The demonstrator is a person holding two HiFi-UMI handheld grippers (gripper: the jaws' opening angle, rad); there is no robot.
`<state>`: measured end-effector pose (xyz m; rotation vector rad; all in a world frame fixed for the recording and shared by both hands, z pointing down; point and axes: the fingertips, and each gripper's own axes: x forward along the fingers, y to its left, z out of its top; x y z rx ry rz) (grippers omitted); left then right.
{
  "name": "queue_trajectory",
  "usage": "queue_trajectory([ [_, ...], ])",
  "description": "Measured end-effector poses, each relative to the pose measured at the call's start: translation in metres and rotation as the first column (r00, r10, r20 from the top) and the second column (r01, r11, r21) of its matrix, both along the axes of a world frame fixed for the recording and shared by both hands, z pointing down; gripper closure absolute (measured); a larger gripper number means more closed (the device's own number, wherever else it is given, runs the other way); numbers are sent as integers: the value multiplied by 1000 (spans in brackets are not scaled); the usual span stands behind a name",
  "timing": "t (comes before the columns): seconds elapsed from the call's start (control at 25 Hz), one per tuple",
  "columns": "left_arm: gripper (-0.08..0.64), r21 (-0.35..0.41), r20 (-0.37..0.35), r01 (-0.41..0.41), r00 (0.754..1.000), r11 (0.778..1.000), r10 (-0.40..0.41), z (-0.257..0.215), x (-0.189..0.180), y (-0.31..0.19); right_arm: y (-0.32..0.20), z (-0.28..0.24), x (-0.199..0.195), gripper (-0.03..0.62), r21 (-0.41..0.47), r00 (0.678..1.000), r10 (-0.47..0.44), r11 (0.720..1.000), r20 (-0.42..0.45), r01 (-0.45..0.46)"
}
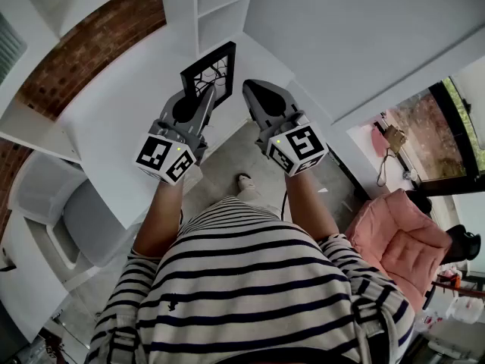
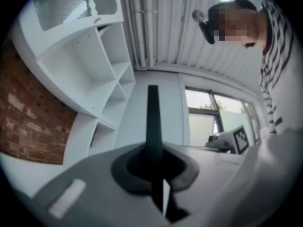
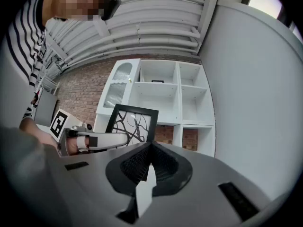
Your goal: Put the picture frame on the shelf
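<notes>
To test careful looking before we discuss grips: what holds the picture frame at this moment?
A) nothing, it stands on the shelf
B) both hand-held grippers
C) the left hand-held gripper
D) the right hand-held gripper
C: the frame shows edge-on, clamped between the jaws of the left hand-held gripper, while the right hand-held gripper has its jaws together on nothing.

The person wears a navy-striped shirt (image 1: 250, 279); grey left tool (image 1: 206, 95) and right tool (image 1: 250, 88) bear marker cubes (image 1: 165, 158).
</notes>
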<state>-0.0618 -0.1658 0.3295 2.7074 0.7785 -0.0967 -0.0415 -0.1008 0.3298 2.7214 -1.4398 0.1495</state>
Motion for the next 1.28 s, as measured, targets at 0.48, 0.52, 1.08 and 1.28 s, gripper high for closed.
queue_trajectory([
  [0.48, 545, 7, -6, -14, 1000, 1000, 14, -1, -2, -1, -2, 1, -2, 584, 4, 1000, -8, 1000, 10, 8],
  [0.52, 545, 8, -7, -16, 1000, 1000, 16, -1, -3, 0, -2, 2, -3, 584, 15, 1000, -15, 1000, 18, 15],
  [1.08, 545, 7, 7, -53, 999, 999, 53, 5, -3, 17, 4, 19, -5, 582, 41, 991, -44, 998, 125, 39],
  [1.28, 545, 11, 13, -58, 998, 998, 58, 9, 7, 26, 8, 21, 7, 581, 27, 992, -52, 998, 116, 49],
])
